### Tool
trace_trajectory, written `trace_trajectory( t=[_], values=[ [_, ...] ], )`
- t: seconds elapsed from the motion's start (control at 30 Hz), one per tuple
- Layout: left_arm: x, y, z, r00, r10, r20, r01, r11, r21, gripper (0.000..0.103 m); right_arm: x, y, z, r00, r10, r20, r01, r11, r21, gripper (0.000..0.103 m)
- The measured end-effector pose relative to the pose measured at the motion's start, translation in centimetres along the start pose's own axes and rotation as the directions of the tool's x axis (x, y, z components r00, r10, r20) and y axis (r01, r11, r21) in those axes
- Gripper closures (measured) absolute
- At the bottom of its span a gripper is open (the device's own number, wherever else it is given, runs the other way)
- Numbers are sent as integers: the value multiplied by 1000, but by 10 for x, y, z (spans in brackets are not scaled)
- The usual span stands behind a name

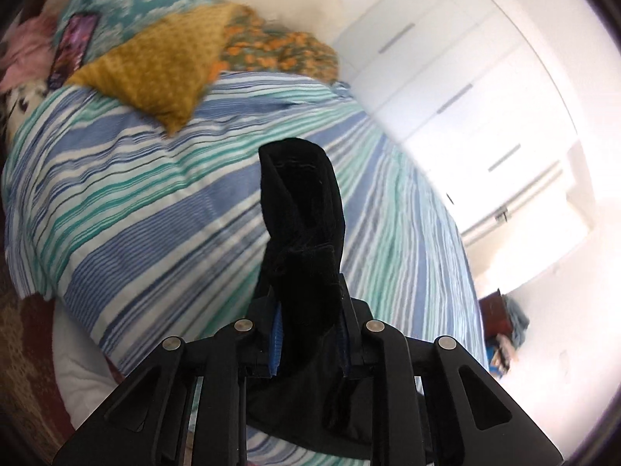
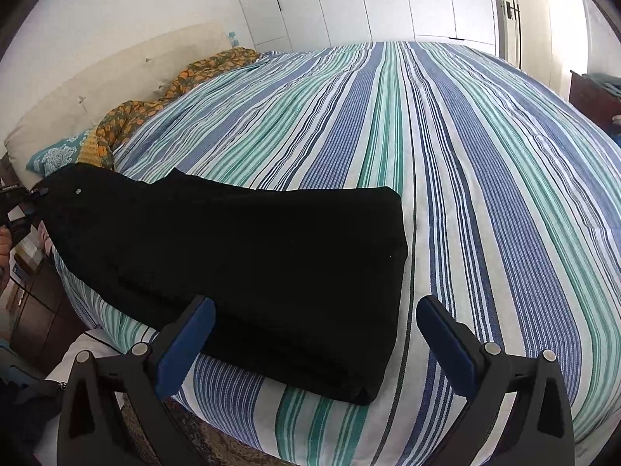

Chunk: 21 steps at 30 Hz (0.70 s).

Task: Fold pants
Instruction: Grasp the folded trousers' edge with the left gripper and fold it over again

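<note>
Step in hand: waist-end lift for the next fold. Black fabric pants (image 2: 240,260) lie lengthwise on the striped blue-green-white bedspread (image 2: 485,163), already doubled leg-on-leg by the look of it. L gripper (image 1: 310,303) has its jaws clamped on a bunched fold of pants cloth, which sticks up past the fingertips; tool is rolled, angled down. R gripper (image 2: 314,326) hangs w/ jaws wide apart, nothing between them, pants' folded end just ahead of and between the blue pads (image 2: 194,334). Next probably calls for L to carry the waist end over toward that end; R could pin or pinch there.
</note>
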<state>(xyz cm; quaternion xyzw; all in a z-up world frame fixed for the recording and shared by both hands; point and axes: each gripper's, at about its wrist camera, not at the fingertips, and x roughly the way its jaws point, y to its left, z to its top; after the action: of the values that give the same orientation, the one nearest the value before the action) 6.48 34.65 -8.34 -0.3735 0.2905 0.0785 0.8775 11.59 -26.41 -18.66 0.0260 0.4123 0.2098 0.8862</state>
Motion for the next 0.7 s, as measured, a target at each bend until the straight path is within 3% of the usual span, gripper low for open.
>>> trace_trajectory(
  t=[0.1, 0.23, 0.37, 0.47, 0.57, 0.63, 0.7],
  values=[
    [1, -64, -16, 998, -54, -36, 58, 988, 141, 82, -5, -1, 3, 1000, 13, 23, -13, 1000, 8, 1],
    [20, -135, -55, 985, -107, -135, 141, 952, 272, 82, -17, -7, 9, 997, 14, 73, -16, 999, 33, 1],
    [47, -186, -108, 964, -96, -246, 186, 908, 375, 83, -29, -25, 14, 992, -20, 123, 8, 995, 96, 1],
    [69, -216, -151, 937, -76, -341, 231, 868, 440, 83, -38, -42, 16, 986, -55, 155, 29, 986, 167, 1],
    [89, -242, -194, 914, -22, -405, 254, 809, 530, 83, -44, -58, 17, 981, -81, 176, 37, 970, 240, 1],
    [109, -252, -225, 911, 54, -409, 227, 763, 606, 82, -46, -69, 17, 979, -91, 182, 36, 958, 284, 1],
    [132, -260, -257, 908, 131, -398, 210, 681, 702, 76, -47, -78, 17, 977, -99, 187, 34, 946, 322, 0]
  ],
)
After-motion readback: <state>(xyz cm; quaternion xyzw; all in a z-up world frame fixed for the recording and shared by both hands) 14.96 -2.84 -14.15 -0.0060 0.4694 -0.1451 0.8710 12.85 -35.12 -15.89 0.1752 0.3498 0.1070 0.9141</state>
